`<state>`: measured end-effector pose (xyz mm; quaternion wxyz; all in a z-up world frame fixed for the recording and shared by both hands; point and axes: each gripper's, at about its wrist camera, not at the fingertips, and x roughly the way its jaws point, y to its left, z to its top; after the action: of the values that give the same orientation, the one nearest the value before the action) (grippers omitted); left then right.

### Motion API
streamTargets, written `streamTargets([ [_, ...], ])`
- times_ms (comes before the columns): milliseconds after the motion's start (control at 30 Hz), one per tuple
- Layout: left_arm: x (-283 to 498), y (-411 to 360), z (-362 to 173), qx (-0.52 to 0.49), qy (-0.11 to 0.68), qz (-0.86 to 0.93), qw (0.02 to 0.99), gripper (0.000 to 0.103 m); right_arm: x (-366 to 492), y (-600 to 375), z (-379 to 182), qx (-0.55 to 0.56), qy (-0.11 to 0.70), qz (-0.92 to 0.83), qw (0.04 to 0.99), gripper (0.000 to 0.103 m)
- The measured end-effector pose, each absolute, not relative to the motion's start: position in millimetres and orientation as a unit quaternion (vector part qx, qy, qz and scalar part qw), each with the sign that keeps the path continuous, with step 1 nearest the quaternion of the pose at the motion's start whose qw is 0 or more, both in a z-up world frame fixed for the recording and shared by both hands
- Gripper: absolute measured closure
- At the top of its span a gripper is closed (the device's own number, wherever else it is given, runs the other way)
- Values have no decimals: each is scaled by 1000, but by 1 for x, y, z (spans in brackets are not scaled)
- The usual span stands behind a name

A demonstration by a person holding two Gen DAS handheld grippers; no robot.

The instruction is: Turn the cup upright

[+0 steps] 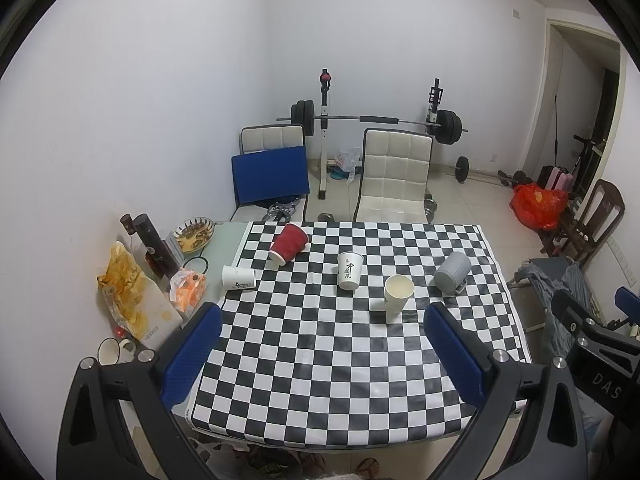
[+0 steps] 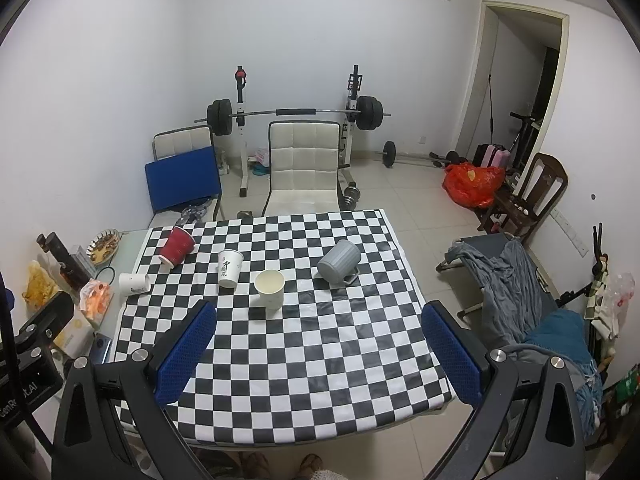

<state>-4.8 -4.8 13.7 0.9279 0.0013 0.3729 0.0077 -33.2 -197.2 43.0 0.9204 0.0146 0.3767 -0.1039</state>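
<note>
Red cup: we saw a red plastic cup (image 1: 289, 243) (image 2: 177, 246) tipped on its side at the far left of the black-and-white checkered tablecloth (image 1: 340, 352) (image 2: 320, 360), mouth facing near-left.
White side cup: a small white paper cup (image 1: 238, 277) (image 2: 134, 283) lay on its side at the cloth's left edge, near the red cup but apart from it.
Grey mug: a grey ribbed mug with handle (image 1: 453, 272) (image 2: 340, 266) lay tilted over at the right, handle against the cloth.
Printed cup: a white paper cup with black lettering (image 1: 349, 270) (image 2: 229, 268) stood mouth up near the middle.
Cream cup: a plain cream paper cup (image 1: 397, 298) (image 2: 270, 289) stood upright, mouth up, just near-right of the printed cup, not touching.
Left gripper: we saw the left gripper (image 1: 322, 354) with blue pads spread wide, holding nothing, above the near cloth, well apart from all cups.
Right gripper: the right gripper (image 2: 320, 354) had its fingers equally wide apart, empty, over the near edge.
Table left side: dark bottles (image 1: 154, 248), a yellow snack bag (image 1: 128, 292) and a patterned bowl (image 1: 195, 233) sat beside the cloth.
Behind: two white padded chairs (image 1: 394, 172) and a barbell rack (image 1: 376, 120) stood by the wall.
</note>
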Motion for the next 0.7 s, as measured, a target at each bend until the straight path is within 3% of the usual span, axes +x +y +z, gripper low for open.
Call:
streamTargets([
  [700, -4, -9, 22, 3, 367, 9, 930, 0, -31, -191, 48, 15, 373, -103, 922, 0],
])
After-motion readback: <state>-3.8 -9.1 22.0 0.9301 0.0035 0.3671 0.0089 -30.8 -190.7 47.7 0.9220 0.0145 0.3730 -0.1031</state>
